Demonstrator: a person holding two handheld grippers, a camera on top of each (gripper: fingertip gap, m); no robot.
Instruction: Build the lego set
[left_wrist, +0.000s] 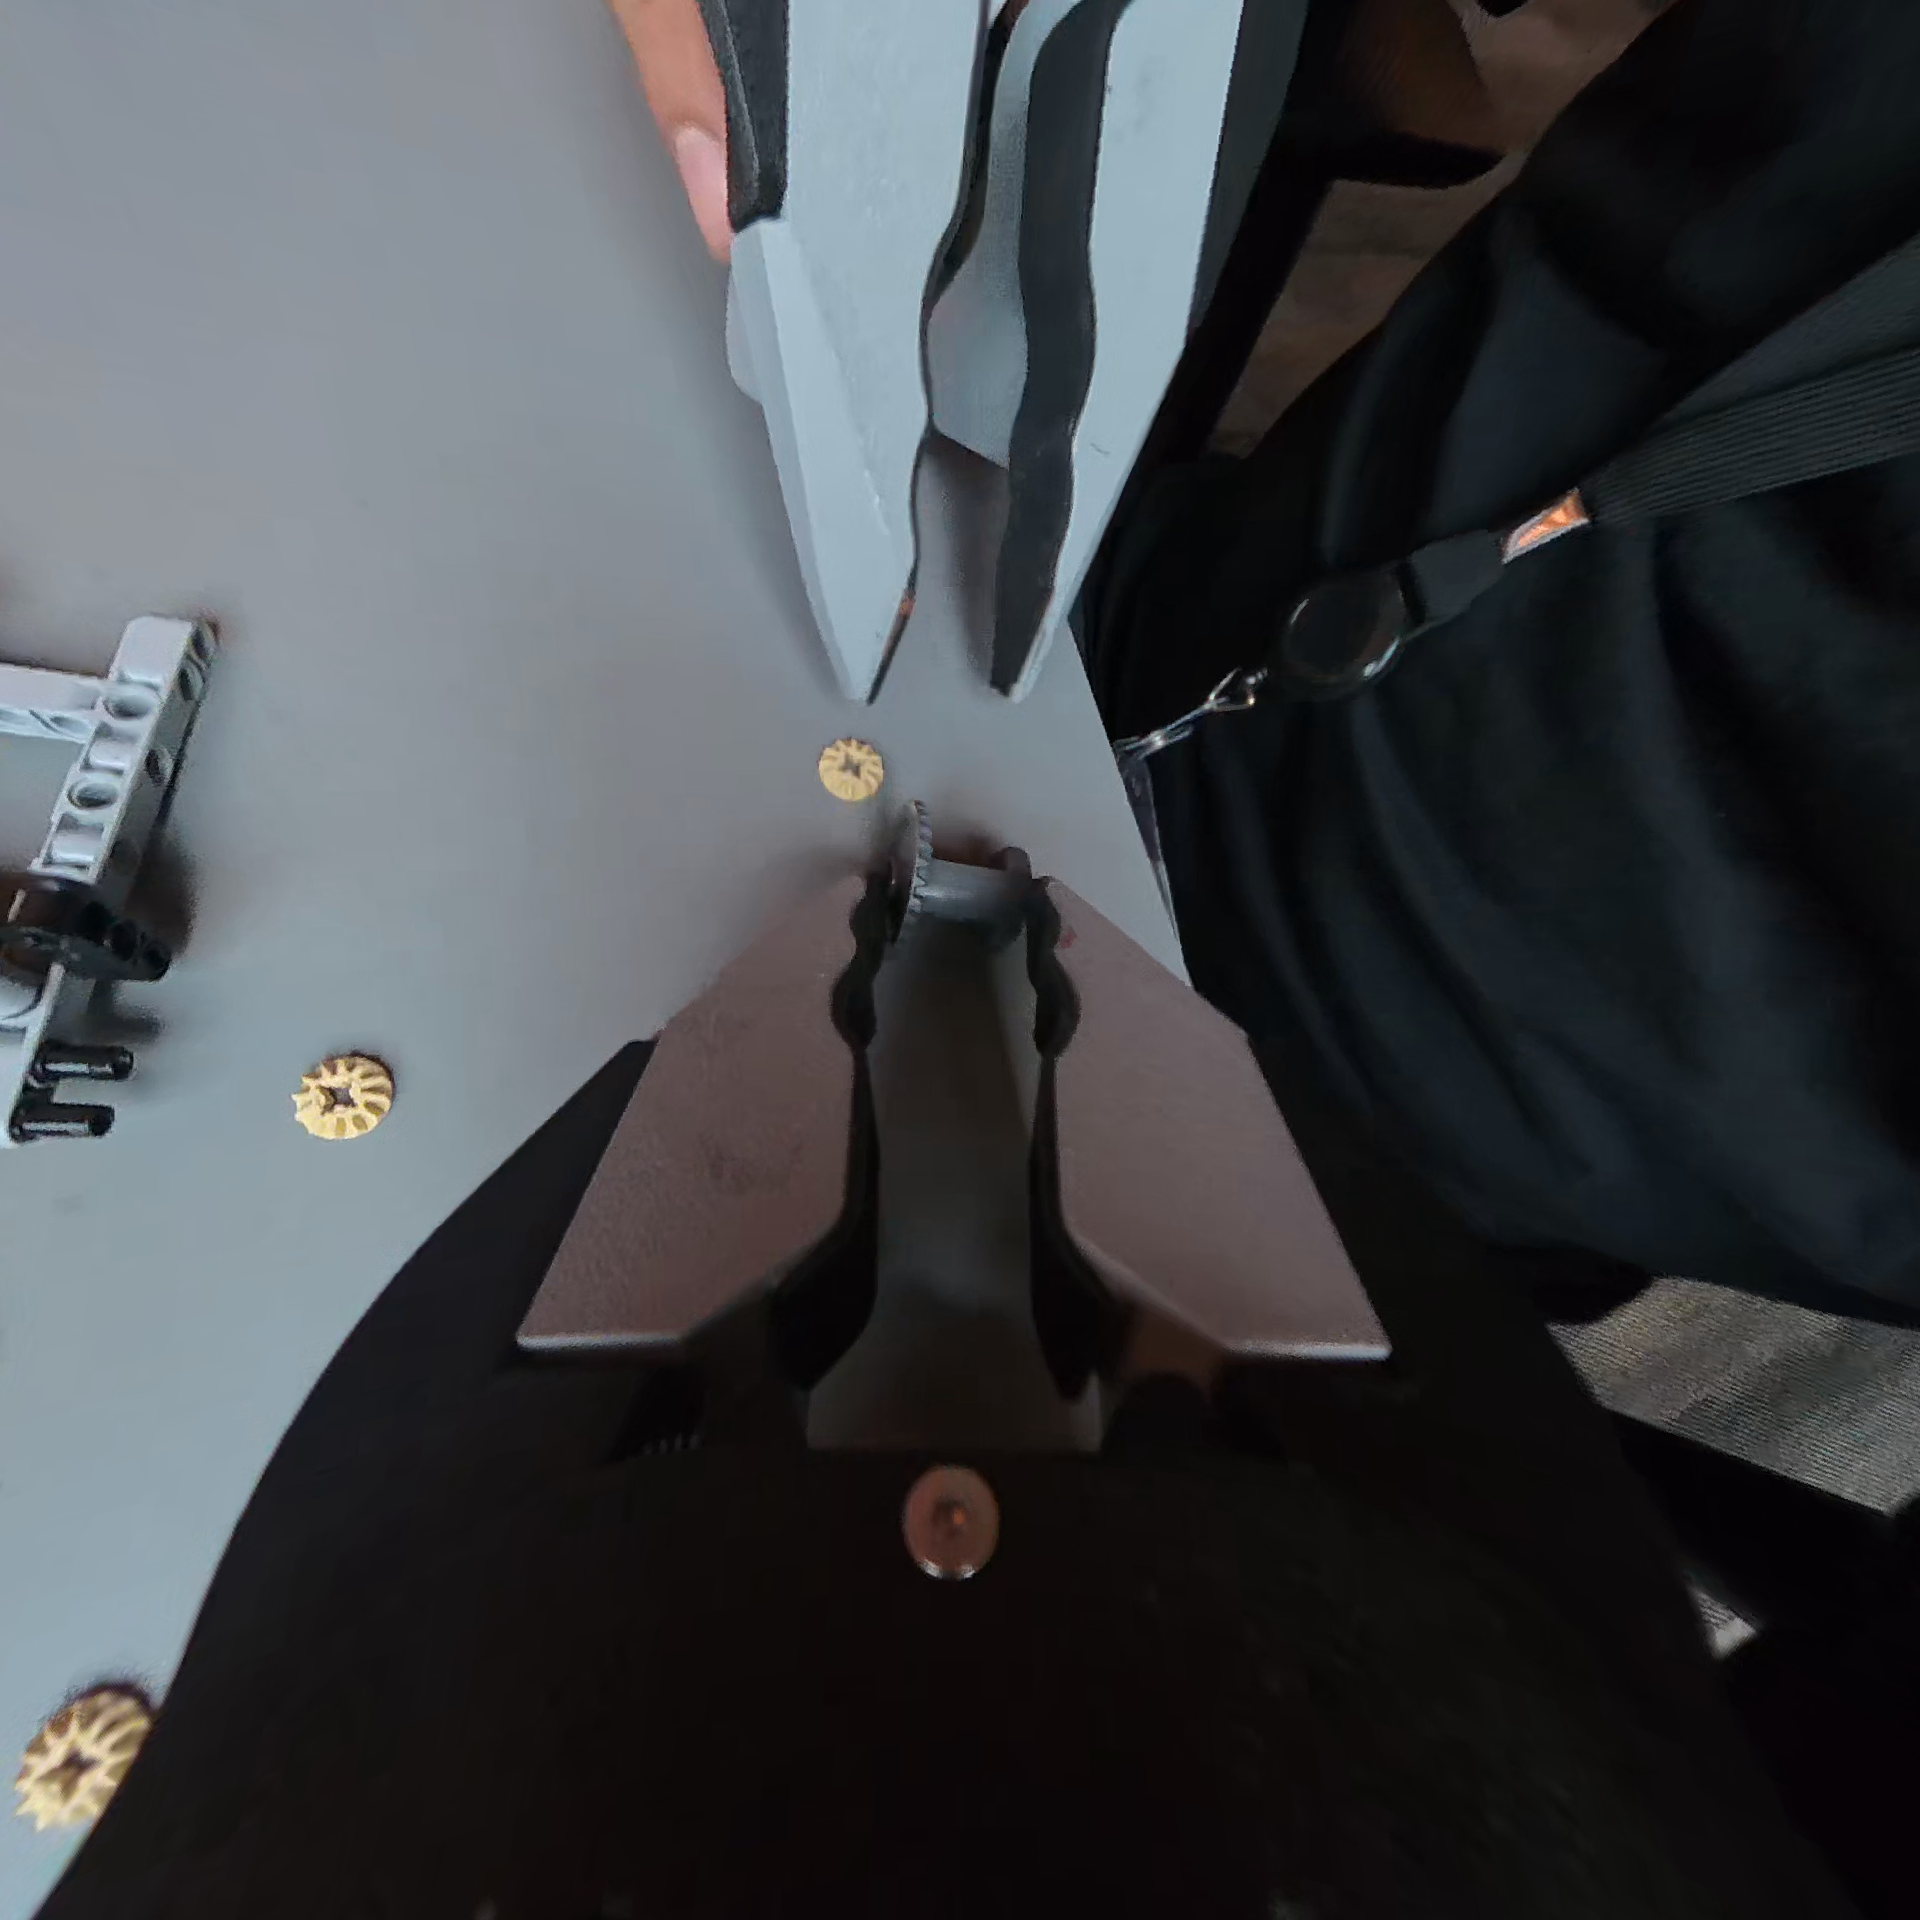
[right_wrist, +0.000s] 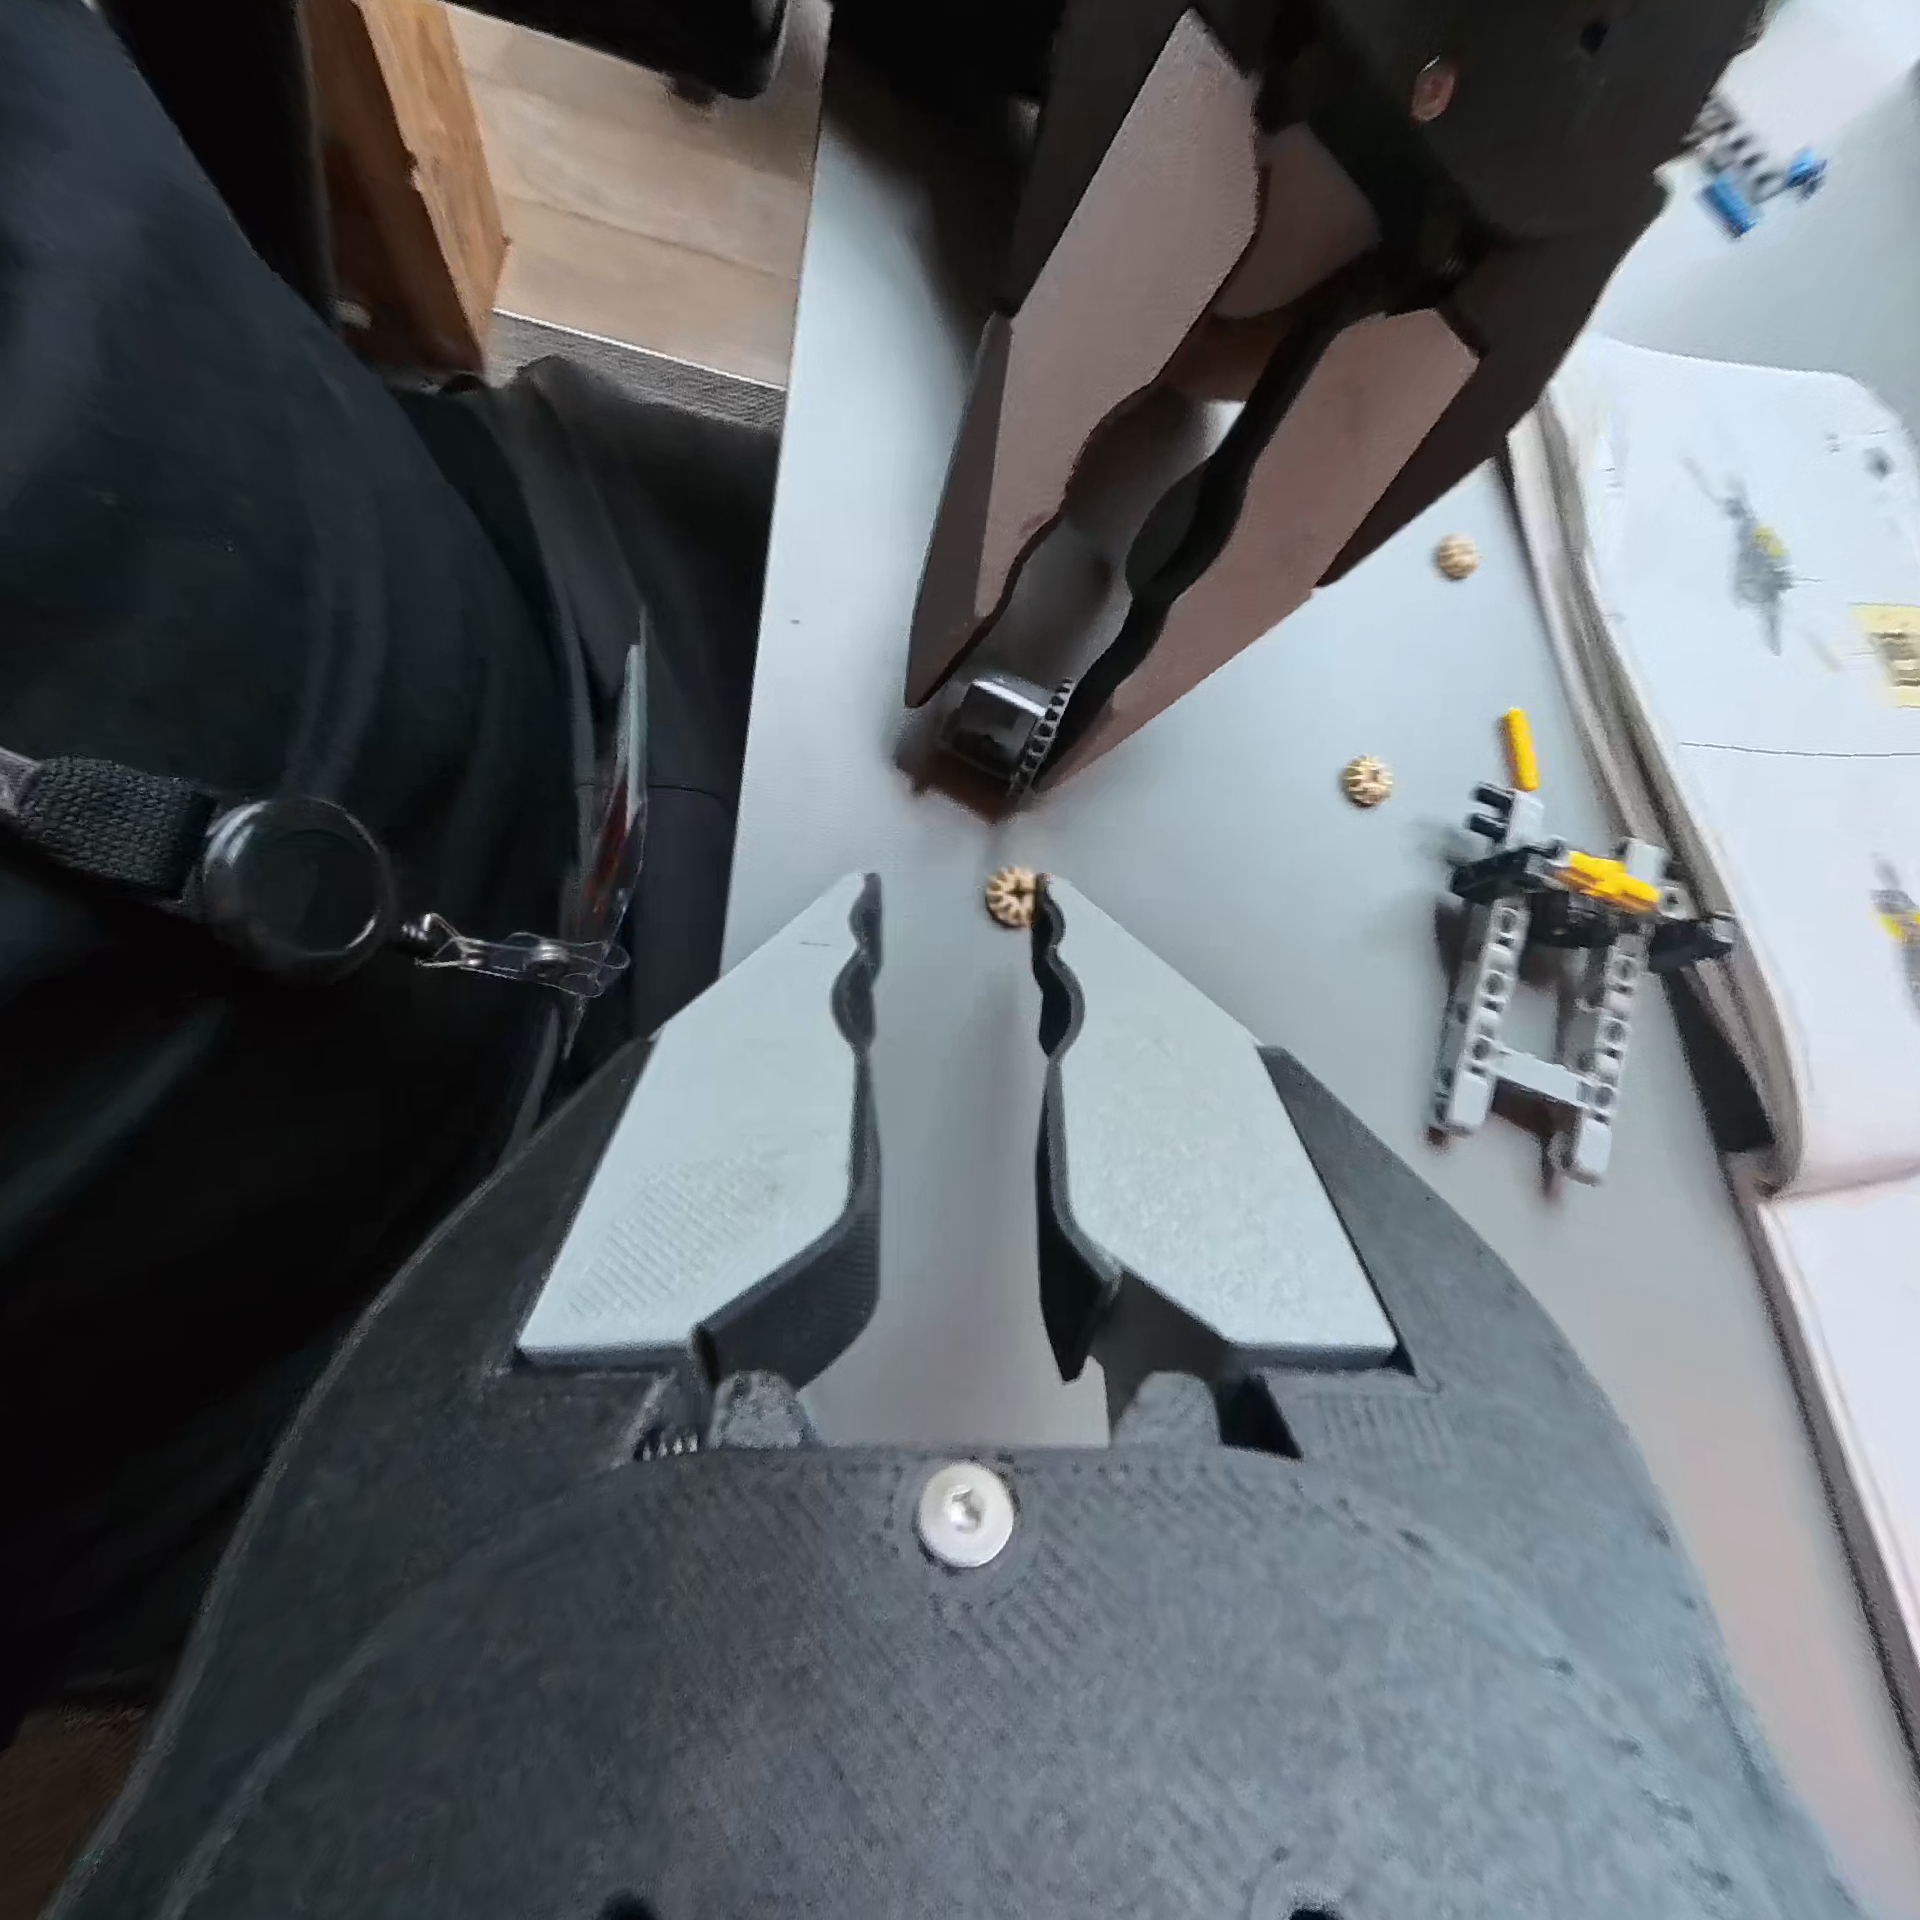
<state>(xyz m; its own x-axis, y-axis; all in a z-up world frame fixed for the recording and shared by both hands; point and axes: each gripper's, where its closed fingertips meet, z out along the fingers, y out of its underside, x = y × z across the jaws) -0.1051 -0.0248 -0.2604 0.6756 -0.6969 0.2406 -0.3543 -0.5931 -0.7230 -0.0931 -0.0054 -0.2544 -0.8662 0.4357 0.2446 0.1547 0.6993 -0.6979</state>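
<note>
My left gripper, with brown fingers, is shut on a dark grey geared drum piece, held close to the grey table. It also shows in the right wrist view, gripping the same piece. My right gripper, with grey fingers, is open and empty; a small tan gear lies on the table by its right fingertip. In the left wrist view the right gripper points down at that tan gear. A grey and black frame assembly lies to the right, and shows at the left edge of the left wrist view.
More tan gears lie loose on the table, with a yellow pin. An open instruction booklet lies at the right. The table edge runs beside a person in black with a lanyard reel. My left and right fingertips are right by each other. The yellow pin is about equally far from each gripper, around 15 cm.
</note>
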